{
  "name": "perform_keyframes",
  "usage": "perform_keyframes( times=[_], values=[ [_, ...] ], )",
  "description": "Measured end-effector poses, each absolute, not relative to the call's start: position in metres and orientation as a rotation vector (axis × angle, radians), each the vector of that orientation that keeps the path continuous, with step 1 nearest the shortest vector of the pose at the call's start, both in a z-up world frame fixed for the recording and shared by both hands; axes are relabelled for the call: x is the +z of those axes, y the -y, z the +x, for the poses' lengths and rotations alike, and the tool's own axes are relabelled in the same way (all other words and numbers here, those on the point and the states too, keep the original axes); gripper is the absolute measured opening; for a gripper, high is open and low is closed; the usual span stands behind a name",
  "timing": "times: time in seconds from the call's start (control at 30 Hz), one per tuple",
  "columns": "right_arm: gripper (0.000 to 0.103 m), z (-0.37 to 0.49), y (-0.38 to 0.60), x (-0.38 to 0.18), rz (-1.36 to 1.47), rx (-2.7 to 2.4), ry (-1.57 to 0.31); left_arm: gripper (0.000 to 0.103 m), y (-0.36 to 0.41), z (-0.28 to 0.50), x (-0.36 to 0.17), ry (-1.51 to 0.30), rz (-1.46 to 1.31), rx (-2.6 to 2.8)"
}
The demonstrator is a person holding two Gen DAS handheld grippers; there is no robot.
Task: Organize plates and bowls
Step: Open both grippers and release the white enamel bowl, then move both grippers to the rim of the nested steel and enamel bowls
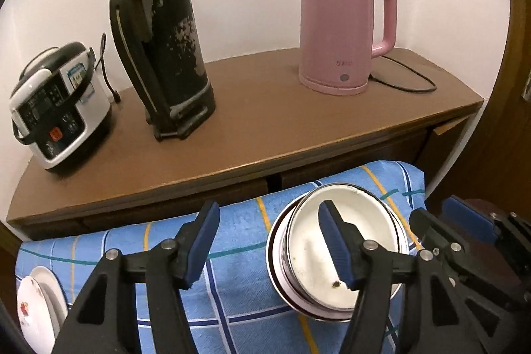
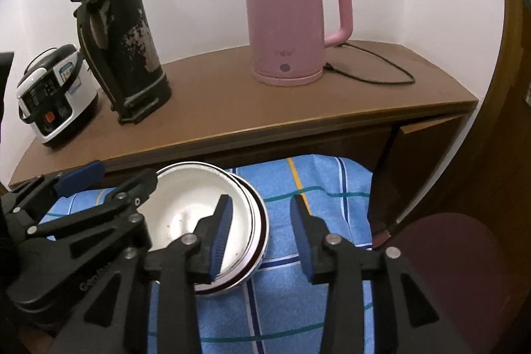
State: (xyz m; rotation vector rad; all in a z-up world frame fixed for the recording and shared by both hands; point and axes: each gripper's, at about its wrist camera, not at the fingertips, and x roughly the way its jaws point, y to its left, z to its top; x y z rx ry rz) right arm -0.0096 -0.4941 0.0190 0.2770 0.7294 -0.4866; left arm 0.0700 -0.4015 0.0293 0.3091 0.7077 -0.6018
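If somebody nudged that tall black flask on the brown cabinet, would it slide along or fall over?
The black flask would probably tip rather than slide: it is tall and narrow on a small base. Its body looks rigid, likely metal where the worn coating shows bare patches, so it shouldn't flex. Whether it is full, and so heavy, cannot be seen.

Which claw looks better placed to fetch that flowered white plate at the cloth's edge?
Probably left: the flowered white plate shows only beside the open left claw; the right claw is over the stacked white bowls.
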Motion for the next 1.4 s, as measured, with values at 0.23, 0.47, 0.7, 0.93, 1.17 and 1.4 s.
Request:
perform_keyframes(
  times=[0.23,0.47,0.7,0.93,1.17,1.4],
  values=[
    [0.040,-0.024,0.485,0.025,0.298,-0.477,-0.700,0.065,0.388,0.058,0.032,-0.699,0.300,-0.609],
    [0.048,-0.035,0.479,0.024,0.313,-0.480,-0.691,0.065,0.377,0.049,0.033,-0.699,0.303,-0.602],
    [0.049,-0.041,0.477,0.022,0.332,-0.476,-0.691,0.065,0.375,0.044,0.028,-0.712,0.311,-0.610],
    [0.057,-0.048,0.479,0.019,0.354,-0.475,-0.681,0.065,0.377,0.041,0.023,-0.716,0.318,-0.615],
    [0.060,-0.054,0.485,0.016,0.373,-0.484,-0.649,0.066,0.375,0.039,0.023,-0.703,0.333,-0.625],
    [0.071,-0.063,0.493,0.014,0.392,-0.505,-0.587,0.077,0.350,0.053,0.027,-0.676,0.229,-0.586]
  ],
)
